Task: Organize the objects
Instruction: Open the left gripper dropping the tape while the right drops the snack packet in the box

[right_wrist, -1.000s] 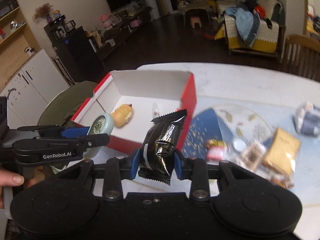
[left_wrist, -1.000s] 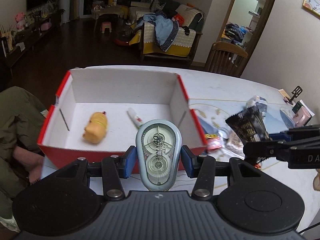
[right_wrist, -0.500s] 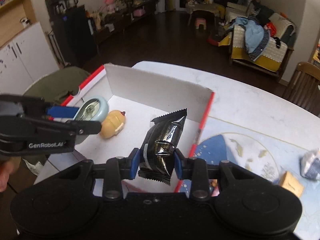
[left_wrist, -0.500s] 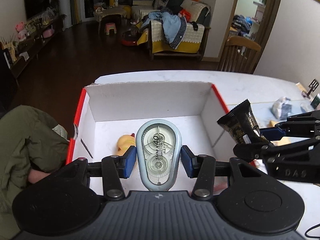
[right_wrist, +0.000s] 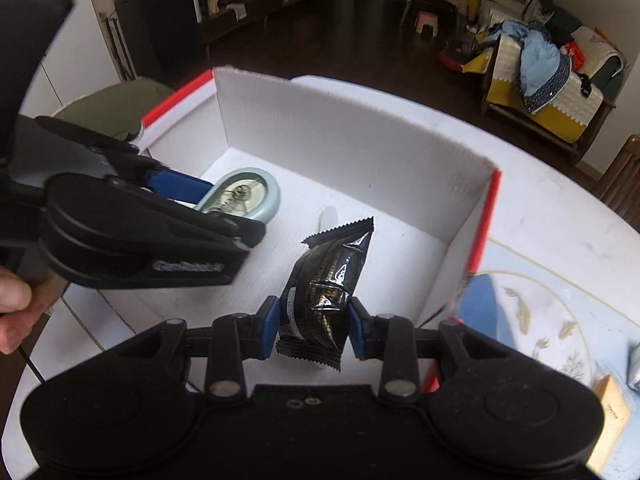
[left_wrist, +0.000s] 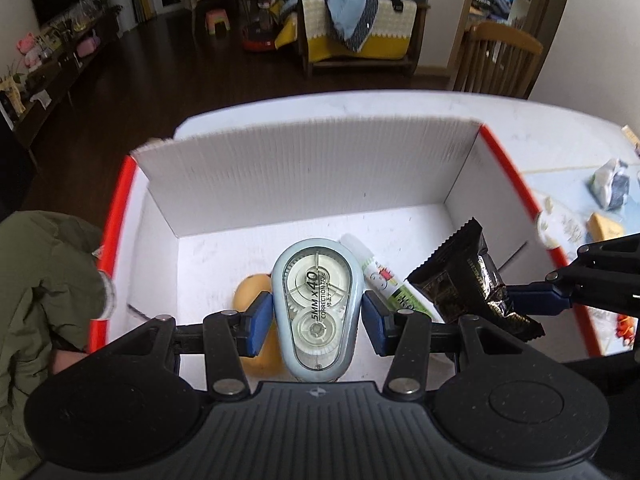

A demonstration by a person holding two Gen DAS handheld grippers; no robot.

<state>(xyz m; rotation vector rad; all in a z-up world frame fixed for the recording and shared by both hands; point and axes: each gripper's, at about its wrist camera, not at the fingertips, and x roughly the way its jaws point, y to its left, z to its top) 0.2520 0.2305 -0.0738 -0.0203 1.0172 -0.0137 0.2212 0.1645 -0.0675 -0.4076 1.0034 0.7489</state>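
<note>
While both loads hang over the open red-and-white box, the step in hand is the drop-off: two things carried to the container at once. The left hand-held gripper pinches a pale blue correction tape dispenser by its flanks, blue pads pressed on either side, nose pointing down into the box. The right hand-held gripper is clamped on a black foil snack packet, which stands upright between its pads above the right half of the box floor; from the left wrist view the packet sits just beside the box's right wall.

Already lying on the box floor are a yellow plush toy, mostly hidden under the left gripper, and a small white tube with a green print, between the two loads. More packets wait on the counter to the right of the box.

My reading is that the next move calls for spreading each pair of pads so the items fall inside. The tape hangs right over the plush toy and close to the tube, so it may land on them and roll; the light packet could tip against the wall. Lifting clear of the box walls comes after.
</note>
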